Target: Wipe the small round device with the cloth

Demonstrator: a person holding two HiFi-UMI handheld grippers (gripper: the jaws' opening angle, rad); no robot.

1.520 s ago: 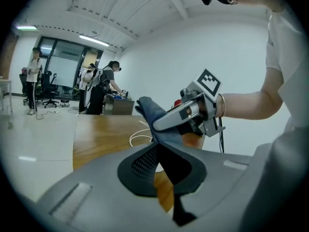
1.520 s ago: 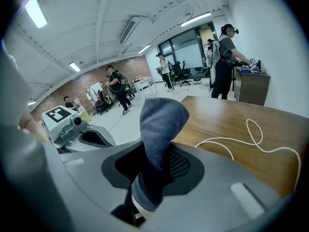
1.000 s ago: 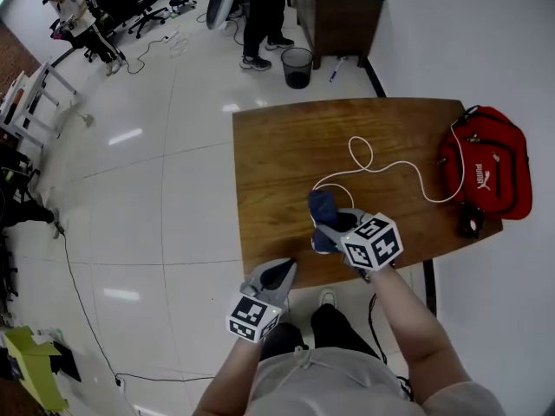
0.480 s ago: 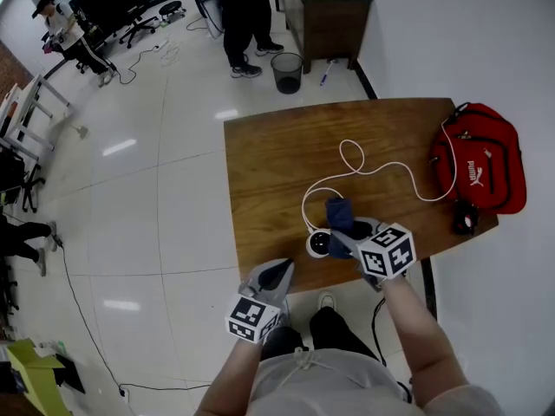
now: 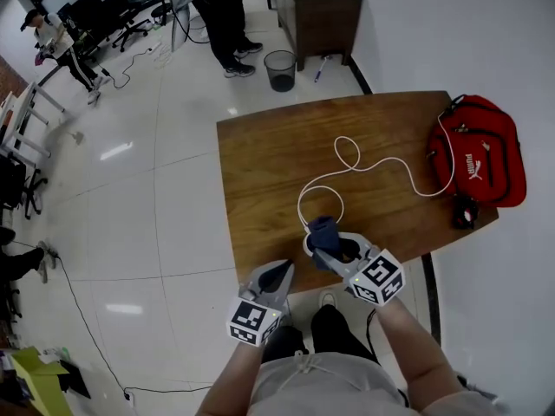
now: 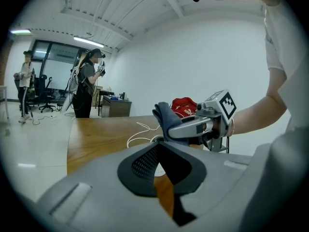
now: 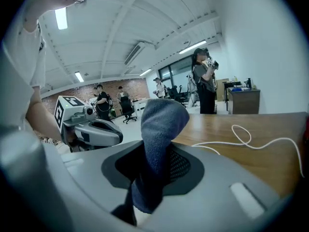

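My right gripper (image 5: 328, 248) is shut on a dark blue cloth (image 5: 323, 230) near the table's front edge. The cloth lies over the small round white device (image 5: 310, 246), of which only the left rim shows. In the right gripper view the cloth (image 7: 159, 122) stands up from between the jaws. The left gripper view shows the same cloth (image 6: 166, 119) held by the right gripper (image 6: 181, 128). My left gripper (image 5: 279, 273) hangs just off the table's front edge, shut with nothing in it, a little left of the device.
A white cable (image 5: 360, 167) loops from the device across the wooden table (image 5: 269, 159) to a red bag (image 5: 481, 150) at the right end. A small dark object (image 5: 460, 211) lies by the bag. People stand on the floor beyond, near a bin (image 5: 281, 68).
The right gripper carried the cloth to the right, baring the white device, then brought it back left over the device. The left gripper stayed where it was.
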